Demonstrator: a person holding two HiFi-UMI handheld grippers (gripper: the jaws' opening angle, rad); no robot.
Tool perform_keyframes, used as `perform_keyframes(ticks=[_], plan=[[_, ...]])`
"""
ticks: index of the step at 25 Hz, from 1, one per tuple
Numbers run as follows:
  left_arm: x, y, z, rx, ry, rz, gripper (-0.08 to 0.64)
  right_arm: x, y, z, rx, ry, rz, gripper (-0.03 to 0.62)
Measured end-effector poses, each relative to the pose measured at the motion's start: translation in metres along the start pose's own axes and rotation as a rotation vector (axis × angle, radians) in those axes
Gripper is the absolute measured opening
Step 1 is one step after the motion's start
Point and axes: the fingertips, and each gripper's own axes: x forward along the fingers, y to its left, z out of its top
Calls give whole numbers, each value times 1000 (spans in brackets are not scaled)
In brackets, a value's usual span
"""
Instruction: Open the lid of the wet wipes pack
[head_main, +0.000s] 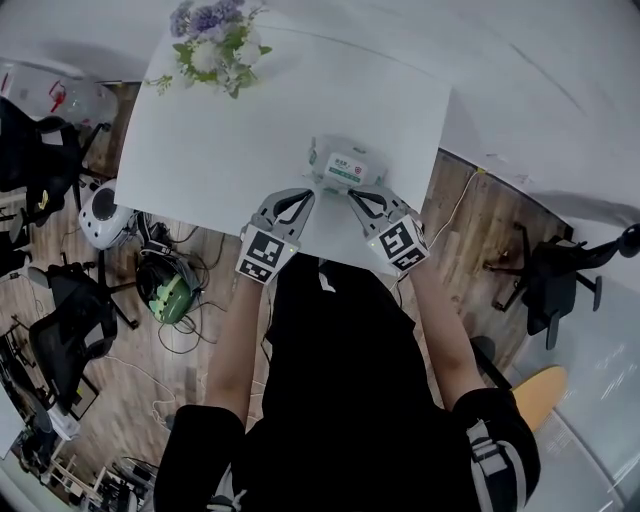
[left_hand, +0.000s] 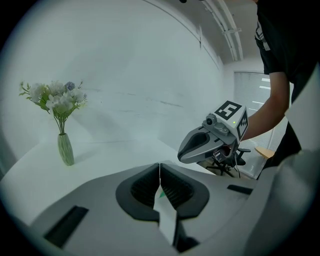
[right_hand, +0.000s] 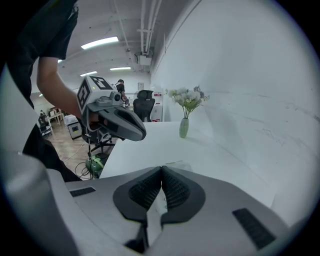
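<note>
While wet wipes pack (head_main: 345, 168) rests on table (head_main: 200, 150), left gripper (head_main: 307, 192), right gripper (head_main: 353, 193) fingers clamp its edges.

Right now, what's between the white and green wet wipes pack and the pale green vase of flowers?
Nothing. In the head view, only bare white table separates the wipes pack from the vase of flowers.
</note>
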Motion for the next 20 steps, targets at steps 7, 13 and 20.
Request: perform_keyframes(ticks=[7,13,20], plan=[[20,14,-11,-6,13,-20,25,20,-8,-13,-30,58,1,18],[43,22,-26,1,40,-42,25,34,-14,-26,-49,93,10,33],[61,25,-38,4,73,-72,25,44,-19,-42,-29,112,-5,64]])
